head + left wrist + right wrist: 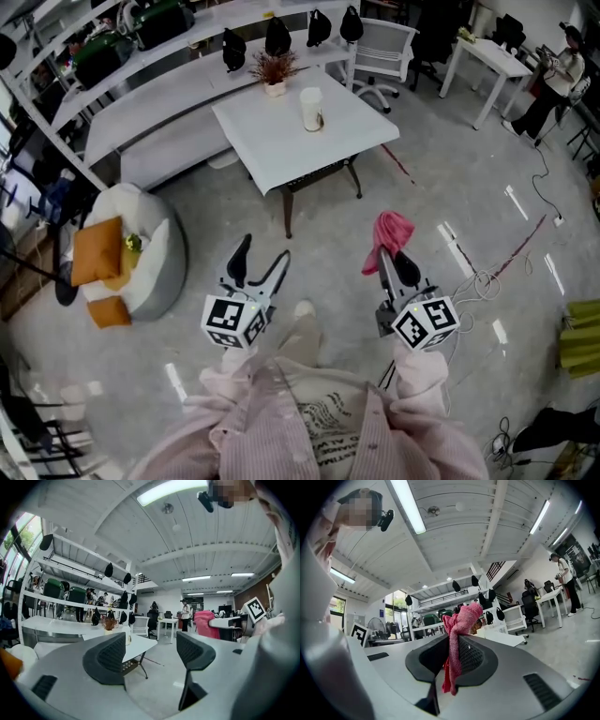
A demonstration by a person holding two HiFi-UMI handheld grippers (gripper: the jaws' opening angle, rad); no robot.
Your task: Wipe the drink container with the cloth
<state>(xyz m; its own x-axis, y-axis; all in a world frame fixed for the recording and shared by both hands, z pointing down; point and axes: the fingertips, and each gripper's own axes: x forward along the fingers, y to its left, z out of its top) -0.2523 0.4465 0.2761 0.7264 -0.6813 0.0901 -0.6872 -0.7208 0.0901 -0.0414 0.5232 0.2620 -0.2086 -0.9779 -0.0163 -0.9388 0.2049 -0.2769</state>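
Observation:
The drink container, a white cup with a brown mark, stands upright on the white table some way ahead of both grippers; it shows small and far in the left gripper view. My left gripper is open with nothing between its jaws. My right gripper is shut on the pink cloth, which bunches above the jaws and hangs below them in the right gripper view. Both grippers are held level over the floor, short of the table.
A small potted plant sits at the table's far edge. A long white bench with black bags runs behind it. A round seat with orange cushions is at the left. A white chair and cables lie right.

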